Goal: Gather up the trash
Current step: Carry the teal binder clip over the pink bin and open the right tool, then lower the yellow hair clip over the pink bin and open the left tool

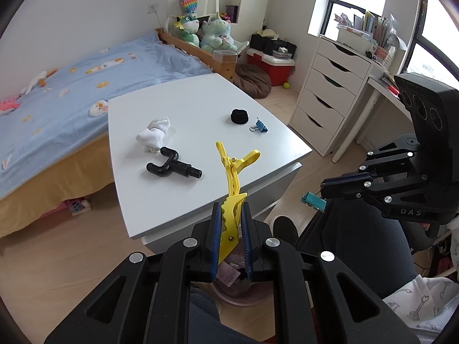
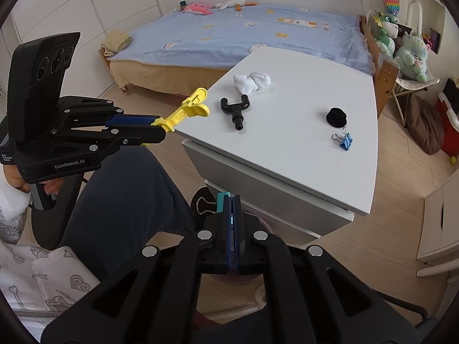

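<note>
Bedroom, white table (image 1: 183, 109) beside the bed. On the left, the left gripper (image 1: 231, 226) is clamped on the yellow hair clip (image 1: 233, 177) near its jaw end: light, stiff, slick plastic, so grip mid-body. On the right, the right gripper (image 2: 233, 218) is pinched on a teal binder clip (image 2: 222, 200), small and springy, over the bin (image 1: 241, 295).

From my remote station I record a child's bedroom in a home: a bed (image 1: 86, 68) with a cartoon-print blue cover, plush toys (image 1: 215, 33) at its wooden headboard, a white drawer unit (image 1: 330, 97) topped with books under the window, and light wood flooring (image 2: 396, 200).
</note>
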A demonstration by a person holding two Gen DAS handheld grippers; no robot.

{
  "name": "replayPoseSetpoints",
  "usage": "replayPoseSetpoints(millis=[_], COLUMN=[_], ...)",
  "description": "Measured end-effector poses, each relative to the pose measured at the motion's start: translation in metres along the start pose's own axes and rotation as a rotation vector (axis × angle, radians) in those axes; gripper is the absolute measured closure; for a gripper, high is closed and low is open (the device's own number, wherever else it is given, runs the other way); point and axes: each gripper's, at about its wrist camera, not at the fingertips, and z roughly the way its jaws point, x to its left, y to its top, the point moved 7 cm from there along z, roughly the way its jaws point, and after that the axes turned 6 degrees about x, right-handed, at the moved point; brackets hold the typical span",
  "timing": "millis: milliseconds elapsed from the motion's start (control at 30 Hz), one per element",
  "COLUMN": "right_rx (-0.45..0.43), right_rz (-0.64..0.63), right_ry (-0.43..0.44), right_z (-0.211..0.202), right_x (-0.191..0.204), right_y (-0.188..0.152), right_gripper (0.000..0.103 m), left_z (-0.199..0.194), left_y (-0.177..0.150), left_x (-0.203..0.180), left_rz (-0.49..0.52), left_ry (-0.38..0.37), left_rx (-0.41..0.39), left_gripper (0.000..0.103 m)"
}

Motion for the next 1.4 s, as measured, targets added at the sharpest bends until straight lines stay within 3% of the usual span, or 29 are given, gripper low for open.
replayPoseSetpoints(millis=[233, 300, 333, 367, 467, 1400], right_rx=[0.018, 0.024, 0.022, 0.011, -0.019, -0.123], right_rz=[-0.013, -0.018, -0.013, -0.005, 0.029, 0.221], right_ry=[0.020, 0.010, 0.010, 0.013, -0.008, -0.123], right_z=[0.008, 0.011, 0.011, 0.010, 0.005, -0.046], right_x=[0.009, 0.008, 0.007, 0.006, -0.001, -0.057], right_y=[-0.007, -0.007, -0.007, -0.006, -0.002, -0.010], right_gripper=[0.100, 0.081, 0.052, 0.032, 0.008, 0.004], left_z=[-0.002, -0.003, -0.003, -0.003, -0.003, 0.006], left_y=[-0.005, -0.005, -0.005, -0.005, -0.006, -0.020], left_x=[0.001, 0.001, 0.002, 0.001, 0.000, -0.045], left_rz=[-0.005, -0.005, -0.005, -0.004, 0.002, 0.101], left_ry=[-0.001, -0.001, -0.002, -0.003, -0.009, -0.054], left_rx=[0.000, -0.001, -0.002, -0.002, 0.004, 0.062], left_gripper=[0.090, 0.090, 0.090, 0.090, 0.090, 0.090])
